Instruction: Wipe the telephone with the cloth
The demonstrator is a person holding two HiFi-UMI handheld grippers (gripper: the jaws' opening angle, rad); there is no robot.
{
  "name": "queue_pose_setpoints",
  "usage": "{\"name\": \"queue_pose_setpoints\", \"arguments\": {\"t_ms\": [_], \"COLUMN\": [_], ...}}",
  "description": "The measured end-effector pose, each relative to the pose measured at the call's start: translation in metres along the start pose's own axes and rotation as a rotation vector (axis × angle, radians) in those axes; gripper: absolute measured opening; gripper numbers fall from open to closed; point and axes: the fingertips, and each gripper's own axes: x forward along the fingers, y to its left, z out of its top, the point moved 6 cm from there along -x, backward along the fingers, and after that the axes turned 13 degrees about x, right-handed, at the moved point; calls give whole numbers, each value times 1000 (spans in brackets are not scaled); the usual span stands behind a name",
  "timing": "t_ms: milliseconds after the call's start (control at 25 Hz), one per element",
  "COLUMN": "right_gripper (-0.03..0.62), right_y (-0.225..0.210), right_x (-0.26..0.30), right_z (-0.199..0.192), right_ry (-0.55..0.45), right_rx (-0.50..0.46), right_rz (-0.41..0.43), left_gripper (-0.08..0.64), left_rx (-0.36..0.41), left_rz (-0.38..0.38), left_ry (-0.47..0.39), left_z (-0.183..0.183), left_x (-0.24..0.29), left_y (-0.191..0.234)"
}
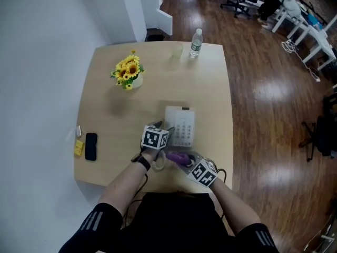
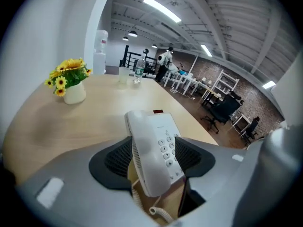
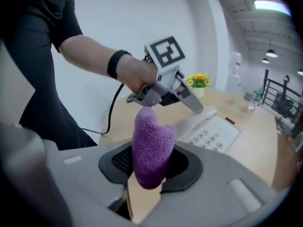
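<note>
A white telephone (image 1: 180,126) lies near the front of the wooden table (image 1: 105,115), its handset (image 2: 144,145) resting on the left of the base beside the keypad (image 2: 168,148). My left gripper (image 2: 152,156) stands open with the handset between its two pads, angled down over it. In the right gripper view its fingers (image 3: 191,100) reach the handset (image 3: 208,113). My right gripper (image 3: 150,163) is shut on a purple cloth (image 3: 151,143), which sticks up from the jaws. It hovers just in front of the telephone (image 3: 213,131), to the right of the left gripper (image 1: 160,126).
A vase of yellow flowers (image 1: 129,73) stands at the back left. A water bottle (image 1: 196,42) and a clear cup (image 1: 176,51) are at the far edge. A black smartphone (image 1: 90,146) and a yellow item (image 1: 79,147) lie at the left edge.
</note>
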Motion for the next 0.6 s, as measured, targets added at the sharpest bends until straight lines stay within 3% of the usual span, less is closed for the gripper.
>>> {"name": "queue_pose_setpoints", "arguments": {"t_ms": [160,320,480,600], "right_gripper": [133,135,135,135], "right_y": [-12,-15,-16,-19], "right_x": [-33,-56,-68,-73], "right_z": [-11,-21,-30,-35], "right_ry": [-68,-102,-143,-151], "right_rx": [117,167,217,228], "right_rz": [-55,-109,-142,-160], "left_gripper": [283,284,255,249], "left_rx": [5,56,8,-12], "left_rz": [90,223,257,228], "left_ry": [102,101,81,62], "left_z": [-8,1,4,-1], "left_x": [39,49,56,59], "left_y": [2,8,10,11]}}
